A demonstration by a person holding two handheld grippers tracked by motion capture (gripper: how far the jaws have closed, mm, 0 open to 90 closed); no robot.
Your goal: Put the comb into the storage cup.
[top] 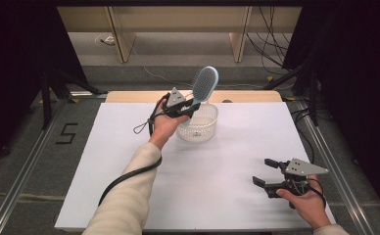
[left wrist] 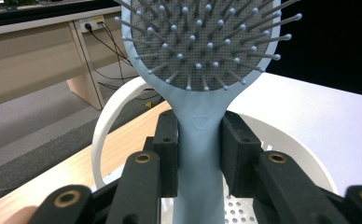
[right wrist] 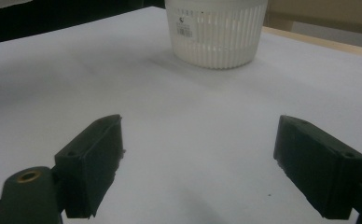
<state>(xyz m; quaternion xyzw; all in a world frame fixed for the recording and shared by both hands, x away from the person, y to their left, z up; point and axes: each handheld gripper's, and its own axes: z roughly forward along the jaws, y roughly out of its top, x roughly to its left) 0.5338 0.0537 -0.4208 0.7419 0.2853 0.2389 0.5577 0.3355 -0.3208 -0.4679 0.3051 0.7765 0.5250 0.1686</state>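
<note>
High view: left gripper (top: 190, 105) is clamping hairbrush (top: 203, 84) by handle, head tilted up, over white basket (top: 198, 123) at worktop (top: 217, 156) rear. Right gripper (top: 269, 174) is resting near front-right, jaws wide, holding nothing.

Left gripper view: jaws are pressing both handle sides; bristles (left wrist: 202, 42) are facing cam.

Right gripper view: jaws are standing wide; basket (right wrist: 216, 32) is sitting well ahead.

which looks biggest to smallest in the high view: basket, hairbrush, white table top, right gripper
1. white table top, by far the largest.
2. hairbrush, basket and right gripper: all look about alike, and the hairbrush, clamped in the left gripper, is raised toward the camera with its lower handle hidden, so I won't rank them.
</note>
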